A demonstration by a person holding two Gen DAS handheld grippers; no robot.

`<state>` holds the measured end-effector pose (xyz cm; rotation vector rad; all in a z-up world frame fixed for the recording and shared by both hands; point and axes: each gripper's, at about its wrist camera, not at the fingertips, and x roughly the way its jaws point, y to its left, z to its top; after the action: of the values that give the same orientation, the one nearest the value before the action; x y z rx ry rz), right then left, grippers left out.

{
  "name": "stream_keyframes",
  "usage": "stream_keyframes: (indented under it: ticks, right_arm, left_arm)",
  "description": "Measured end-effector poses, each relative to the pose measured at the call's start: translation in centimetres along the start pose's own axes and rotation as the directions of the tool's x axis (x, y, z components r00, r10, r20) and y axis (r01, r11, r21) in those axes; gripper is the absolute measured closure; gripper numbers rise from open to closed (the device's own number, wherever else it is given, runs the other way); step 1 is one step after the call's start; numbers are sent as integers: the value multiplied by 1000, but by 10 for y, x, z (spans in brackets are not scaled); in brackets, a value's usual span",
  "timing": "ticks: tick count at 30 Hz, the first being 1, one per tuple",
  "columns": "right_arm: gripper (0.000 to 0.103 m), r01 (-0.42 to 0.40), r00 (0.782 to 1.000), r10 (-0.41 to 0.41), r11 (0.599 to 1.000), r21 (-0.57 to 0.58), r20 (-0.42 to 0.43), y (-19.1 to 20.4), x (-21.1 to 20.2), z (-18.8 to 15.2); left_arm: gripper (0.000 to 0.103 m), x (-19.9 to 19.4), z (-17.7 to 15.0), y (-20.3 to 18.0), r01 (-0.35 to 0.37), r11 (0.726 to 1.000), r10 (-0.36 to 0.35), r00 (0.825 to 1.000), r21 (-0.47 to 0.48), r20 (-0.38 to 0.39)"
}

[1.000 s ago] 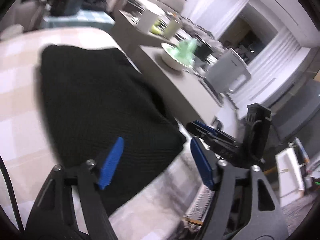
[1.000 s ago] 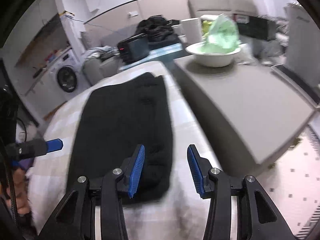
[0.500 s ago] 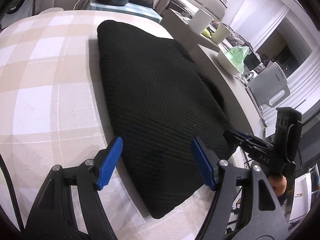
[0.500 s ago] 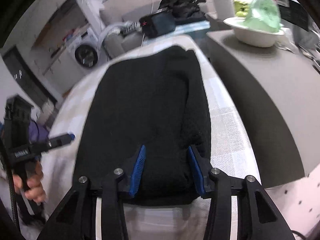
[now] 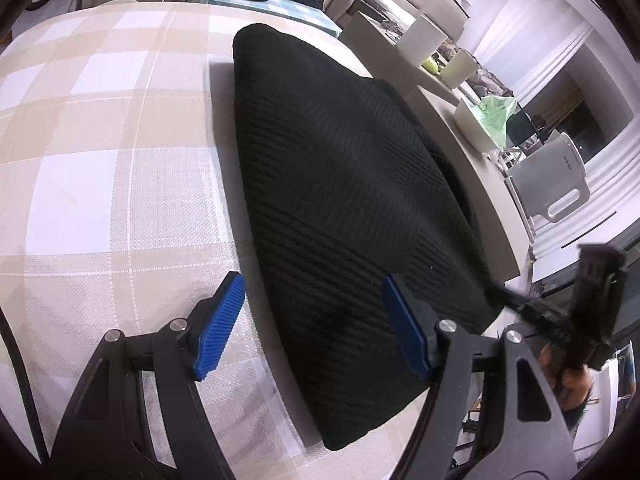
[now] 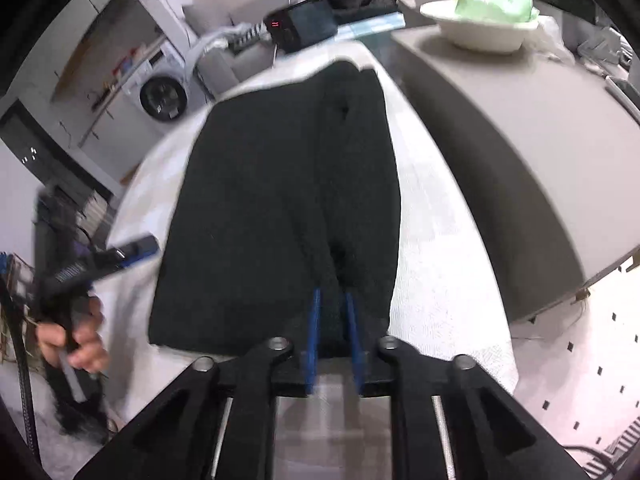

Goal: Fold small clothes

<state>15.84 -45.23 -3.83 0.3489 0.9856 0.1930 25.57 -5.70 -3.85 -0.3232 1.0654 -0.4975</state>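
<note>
While the black knit garment [image 5: 344, 208] lies flat along the right-hand side of the checked tablecloth [image 5: 100, 184], close to the table's right edge and reaching nearly to its near edge, the two claws are in different states. The right gripper [image 6: 334, 332] has its blue pads [image 6: 313, 332] drawn close together, pinching a raised ridge of fabric at the garment's near hem, toward its right side. The left gripper [image 5: 310, 320] is spread wide; its left pad [image 5: 219, 326] sits over bare cloth just beside the garment's left edge and its other pad over the knit, with nothing between them gripped.

Judging from this, a fold is about to be started from the near hem, and only one corner is secured. If the right claw lifts now, the hem would probably rise unevenly and the fold would come out skewed, since the left side is free. The pinch looks to take a thick bunch of fabric, possibly more than one layer, so the knit could slip out under its own weight. The left claw, closing where it is, might also catch the tablecloth along with the garment and drag it. A grey counter [image 6: 520, 152] with a white bowl [image 6: 484, 32] stands just beyond the table's right edge.
</note>
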Motion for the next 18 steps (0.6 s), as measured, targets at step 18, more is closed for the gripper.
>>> stream_keyframes:
  ticks: [18]
  right_arm:
    - [67, 7, 1000, -7, 1000, 1, -3, 14, 110, 146]
  left_arm:
    - [34, 1, 17, 14, -47, 997, 50, 998, -62, 48]
